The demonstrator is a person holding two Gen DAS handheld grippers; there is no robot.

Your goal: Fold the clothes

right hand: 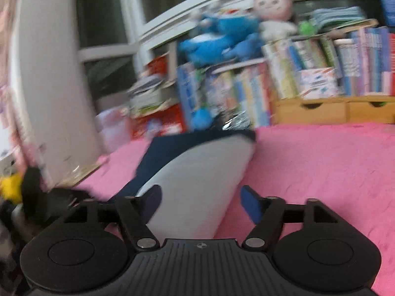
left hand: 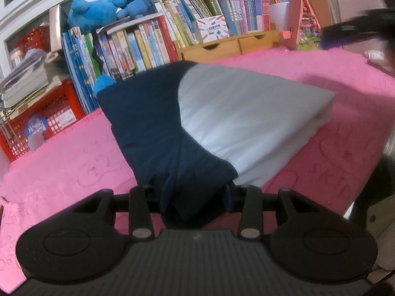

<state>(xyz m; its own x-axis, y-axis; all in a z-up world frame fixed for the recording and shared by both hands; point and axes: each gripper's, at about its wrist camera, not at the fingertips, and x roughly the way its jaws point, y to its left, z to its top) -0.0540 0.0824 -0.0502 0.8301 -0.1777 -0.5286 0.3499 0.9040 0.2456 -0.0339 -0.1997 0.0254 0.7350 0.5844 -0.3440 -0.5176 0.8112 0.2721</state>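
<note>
**Left gripper pinches the navy end as the fold nears its finish**

Here is the garment (left hand: 209,123), navy and pale grey, folded into a thick packet on the pink blanket (left hand: 333,148). The grey panel lies on top toward the right, several layers showing along its right edge. The navy part runs down the left and comes right to the near edge.

The left gripper (left hand: 195,202) has its jaws clamped on that near navy end; the cloth bunches between them and drapes down in front of the tool. Over on the right wrist view, everything is blurred. The right gripper (right hand: 201,202) has its jaws wide apart, and the grey cloth shows in the gap between them, with no sign of the pads pressing on it. It holds nothing.

My read: this is a late fold, with the bulk already stacked and only the navy end left to deal with. The next move likely calls for the left hand to carry that end up and over the packet, laying it flat, then let go cleanly so the stack does not drag. The risk is pulling the lower layers askew.

The room is busy. Behind the blanket stands a row of books (left hand: 148,44), blue plush toys (left hand: 108,5) piled above, a red crate (left hand: 49,118) at far left, and wooden drawers (left hand: 222,46) at the back.
</note>
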